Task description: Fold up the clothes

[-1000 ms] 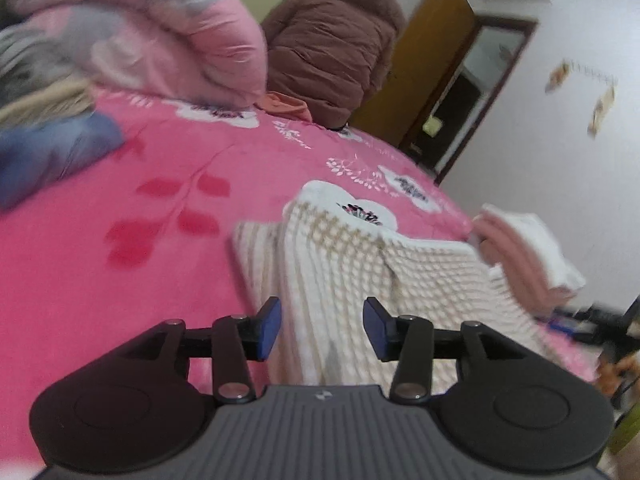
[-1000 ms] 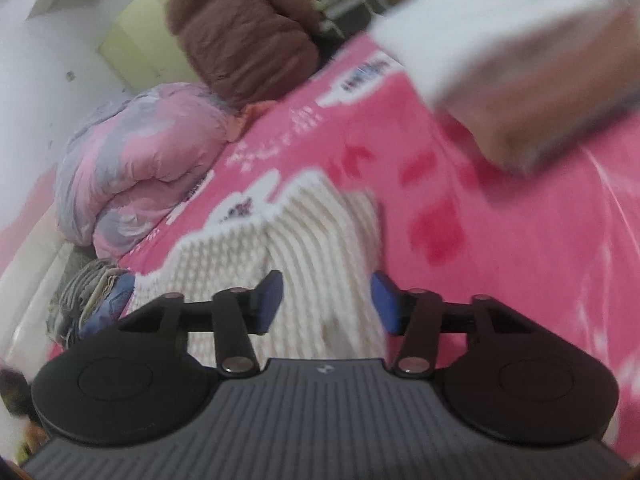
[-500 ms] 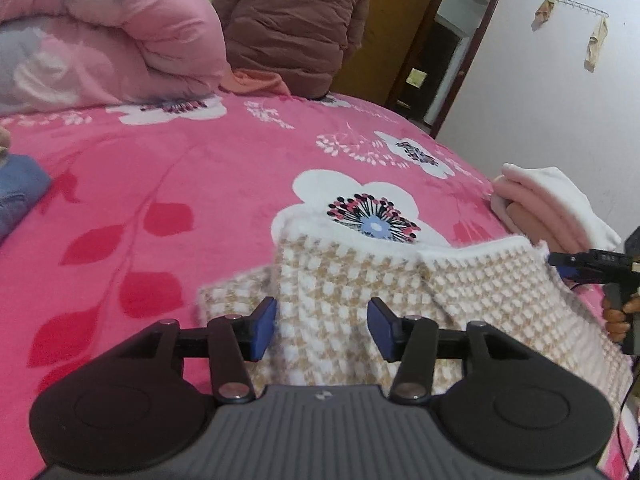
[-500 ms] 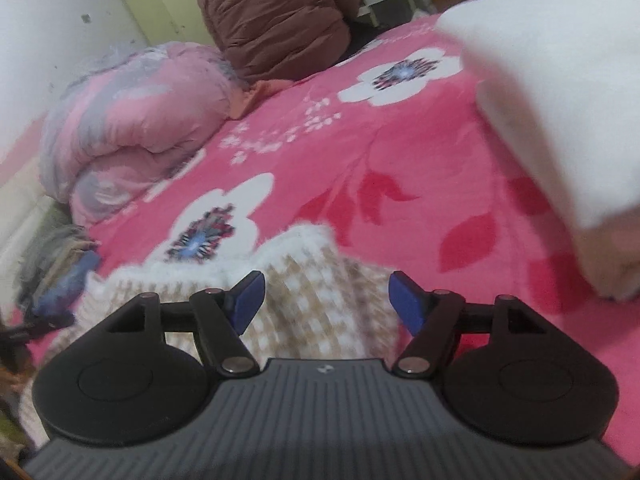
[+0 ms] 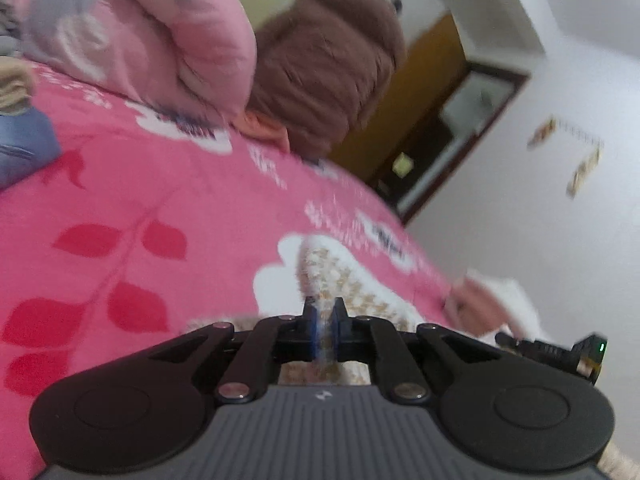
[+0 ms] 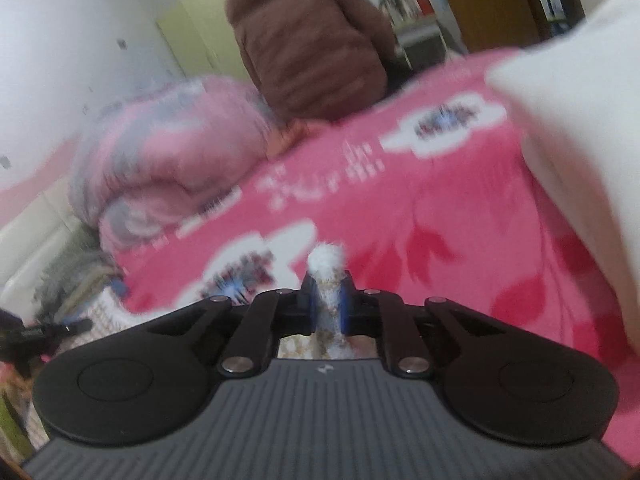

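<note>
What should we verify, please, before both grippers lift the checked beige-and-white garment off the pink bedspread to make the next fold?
1. Left gripper clamped on the garment: ok, jaws shut on a thin fold.
2. Right gripper clamped: ok, jaws closing on a white-edged tuft.
3. Both grips on matching corners: cannot tell, frames blurred.
4. Bedspread ahead free for the fold: ok.
5. Folded white and pink pile clear of the right gripper: not ok, very near.
6. Garment lying flat between grips: cannot tell.
</note>
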A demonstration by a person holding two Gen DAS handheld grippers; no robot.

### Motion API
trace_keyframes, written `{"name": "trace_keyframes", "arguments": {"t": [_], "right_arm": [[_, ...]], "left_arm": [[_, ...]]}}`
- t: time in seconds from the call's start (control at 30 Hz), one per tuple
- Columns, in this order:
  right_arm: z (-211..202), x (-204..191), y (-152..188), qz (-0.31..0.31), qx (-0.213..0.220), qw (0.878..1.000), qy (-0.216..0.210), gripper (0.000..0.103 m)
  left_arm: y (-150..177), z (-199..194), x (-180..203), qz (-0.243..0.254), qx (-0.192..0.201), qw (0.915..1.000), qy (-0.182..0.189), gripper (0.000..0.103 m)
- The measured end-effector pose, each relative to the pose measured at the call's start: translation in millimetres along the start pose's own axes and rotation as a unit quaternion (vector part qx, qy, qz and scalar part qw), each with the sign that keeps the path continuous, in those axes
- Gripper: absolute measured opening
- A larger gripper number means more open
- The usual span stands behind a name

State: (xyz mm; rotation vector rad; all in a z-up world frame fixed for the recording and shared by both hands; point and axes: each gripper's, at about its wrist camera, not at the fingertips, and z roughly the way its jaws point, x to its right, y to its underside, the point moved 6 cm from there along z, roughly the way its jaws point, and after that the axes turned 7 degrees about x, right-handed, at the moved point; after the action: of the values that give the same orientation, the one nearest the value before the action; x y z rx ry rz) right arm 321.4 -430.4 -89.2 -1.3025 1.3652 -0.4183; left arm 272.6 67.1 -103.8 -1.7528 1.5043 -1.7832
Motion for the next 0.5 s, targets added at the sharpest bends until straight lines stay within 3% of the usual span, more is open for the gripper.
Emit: {"name": "trace_keyframes", "arguments": {"t": [0.1,0.23,0.3,0.37,0.43,0.5], "right_arm": [[8.3,-1.8,-3.9,-0.005,0.001,1.000,-0.008,0.009],[29.4,10.1,11.9,0.010,-0.027,1.000,0.007,0.009],[36.4,14.2,18.0,0.020,-0.033,0.999,0.010,0.009],[29.1,3.9,7.2,0.006,-0.008,1.000,-0.007,0.009],[30.0,1.0,2.3,-0.004,-0.006,1.000,-0.012,0.009],[44.7,10.7,16.0,-0.009,-0.039,0.999,0.009,0.010]], "left_arm": [[7.0,0.8,-7.1,0.005,-0.003,0.9998,-0.019,0.007],[11.8,3.7,-21.4,-0.027,-0.003,0.9992,-0.030,0.007],[4.9,-3.6,-15.6,-0.008,0.015,0.9995,-0.025,0.008],[3.2,-5.7,-13.5,0.007,0.018,0.9995,-0.025,0.008],[9.8,1.2,-20.0,0.006,0.003,0.9992,-0.040,0.008],[21.2,12.0,-32.3,-0.004,-0.017,0.9981,-0.060,0.008]]}}
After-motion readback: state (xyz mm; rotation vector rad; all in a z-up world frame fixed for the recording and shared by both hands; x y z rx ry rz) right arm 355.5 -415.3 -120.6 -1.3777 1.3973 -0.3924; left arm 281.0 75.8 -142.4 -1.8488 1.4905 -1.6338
